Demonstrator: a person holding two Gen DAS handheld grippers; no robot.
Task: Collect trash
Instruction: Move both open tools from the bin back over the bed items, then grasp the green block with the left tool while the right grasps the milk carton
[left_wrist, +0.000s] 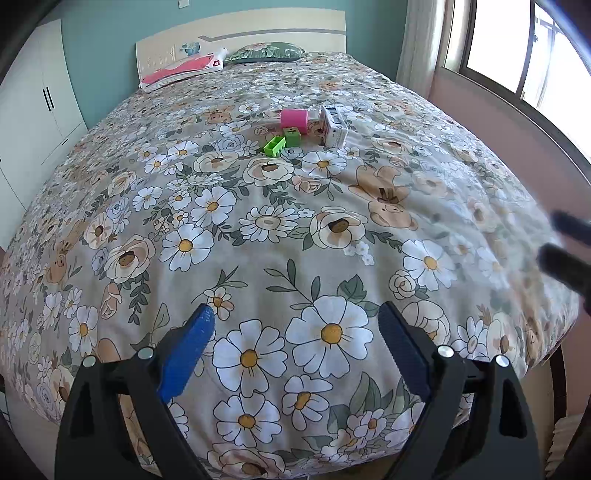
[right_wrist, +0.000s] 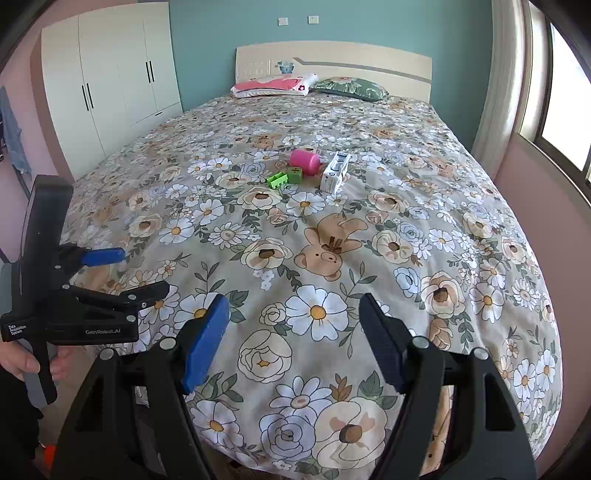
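Observation:
On the floral bedspread (left_wrist: 258, 221) lie a pink cylinder (left_wrist: 294, 119), a green cube (left_wrist: 292, 135), a green open tray piece (left_wrist: 274, 145) and a white carton (left_wrist: 333, 125), grouped mid-bed. They also show in the right wrist view: the pink cylinder (right_wrist: 304, 161), the green cube (right_wrist: 294, 174), the green tray piece (right_wrist: 276, 180) and the white carton (right_wrist: 334, 172). My left gripper (left_wrist: 297, 317) is open and empty over the foot of the bed, far from them. My right gripper (right_wrist: 295, 308) is open and empty too. The left gripper shows from the side (right_wrist: 144, 273) at the right wrist view's left.
A pink pillow (right_wrist: 275, 84) and a green pillow (right_wrist: 349, 88) lie against the headboard (right_wrist: 332, 62). A white wardrobe (right_wrist: 110, 81) stands left of the bed. A window (right_wrist: 554, 92) and curtain (right_wrist: 498, 92) are on the right. The bed's foot edge (right_wrist: 295, 469) is just below my grippers.

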